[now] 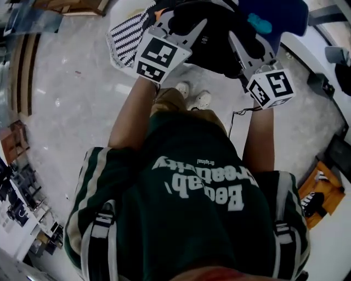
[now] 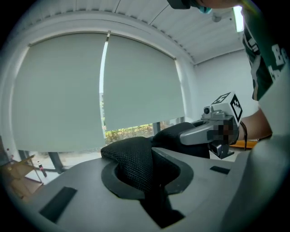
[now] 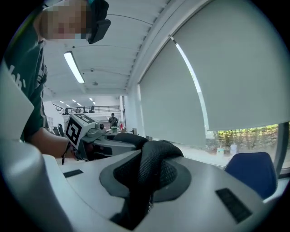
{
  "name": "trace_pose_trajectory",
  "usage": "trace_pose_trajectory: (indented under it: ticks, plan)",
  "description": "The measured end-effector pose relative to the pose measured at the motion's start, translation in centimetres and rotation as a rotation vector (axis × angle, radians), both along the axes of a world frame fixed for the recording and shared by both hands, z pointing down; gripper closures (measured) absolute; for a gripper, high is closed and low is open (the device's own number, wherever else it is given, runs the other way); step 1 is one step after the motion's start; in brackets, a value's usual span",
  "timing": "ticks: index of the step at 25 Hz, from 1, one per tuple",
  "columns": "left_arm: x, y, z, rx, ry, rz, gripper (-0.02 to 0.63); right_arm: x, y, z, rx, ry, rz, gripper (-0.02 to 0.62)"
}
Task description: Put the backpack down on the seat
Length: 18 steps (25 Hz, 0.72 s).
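I hold a black backpack (image 1: 216,41) up in front of me with both grippers. My left gripper (image 1: 192,27) is shut on a black mesh shoulder strap (image 2: 133,163), which bulges out from between its jaws. My right gripper (image 1: 237,37) is shut on another black mesh strap (image 3: 152,165), bunched into a loop. Each gripper shows in the other's view: the right gripper (image 2: 213,129) and the left gripper (image 3: 90,136), with the pack's dark bulk between them. A blue seat (image 1: 277,16) lies just beyond the backpack; the blue seat (image 3: 251,174) also shows low on the right.
A black-and-white striped object (image 1: 129,35) lies on the pale floor, left of the backpack. An orange box (image 1: 321,192) sits on the floor at right, beside a white surface (image 1: 334,60). Large windows with drawn blinds (image 2: 90,90) stand ahead.
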<state>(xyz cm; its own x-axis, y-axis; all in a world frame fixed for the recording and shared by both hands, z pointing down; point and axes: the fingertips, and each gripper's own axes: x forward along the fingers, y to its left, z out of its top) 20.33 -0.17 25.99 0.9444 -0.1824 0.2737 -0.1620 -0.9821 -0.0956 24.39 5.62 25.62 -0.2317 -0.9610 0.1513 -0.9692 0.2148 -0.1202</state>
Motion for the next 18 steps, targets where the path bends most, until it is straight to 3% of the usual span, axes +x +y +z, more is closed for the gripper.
trace_pose_trajectory:
  ticks: [8,18]
  plan:
    - [-12.0,-12.5,3.0,-0.051,-0.041,-0.187,0.525,-11.4,-13.1,3.0,-0.086,-0.022,-0.195,0.517]
    - [-23.9,-25.6,7.1,-0.160,-0.027,-0.298,0.525,-23.0,-26.8,6.7,-0.179,-0.022,-0.284,0.517]
